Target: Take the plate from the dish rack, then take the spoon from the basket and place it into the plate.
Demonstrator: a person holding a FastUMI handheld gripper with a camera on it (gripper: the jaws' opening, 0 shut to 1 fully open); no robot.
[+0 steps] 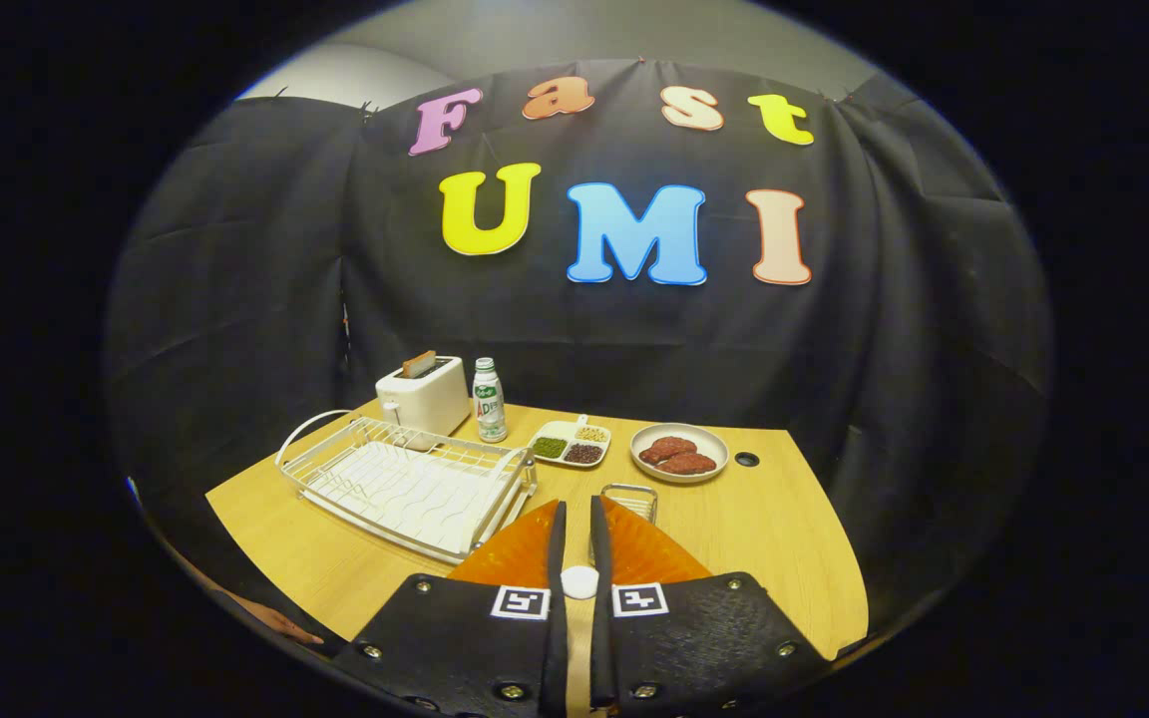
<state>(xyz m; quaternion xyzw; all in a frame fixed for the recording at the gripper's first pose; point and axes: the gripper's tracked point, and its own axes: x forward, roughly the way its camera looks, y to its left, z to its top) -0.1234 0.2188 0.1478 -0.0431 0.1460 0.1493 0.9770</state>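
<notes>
My gripper [574, 511] hangs low over an orange ribbed plate [520, 553] that lies flat on the wooden table, spreading out to both sides under the fingers. The fingers stand nearly parallel with a narrow gap. Pinched in that gap, near their base, is a small white rounded piece [579, 581], which looks like the end of the spoon; its remaining length is hidden. Just beyond the fingertips stands the small wire basket [631, 496]. Left of the fingers, the white wire dish rack [405, 484] holds no plate.
Behind the rack stand a white toaster [425, 396] with a slice in it and a small bottle [489, 401]. Further right are a divided dish of beans [569, 444] and a bowl of reddish patties [679, 453]. The table's front edge lies close below the gripper.
</notes>
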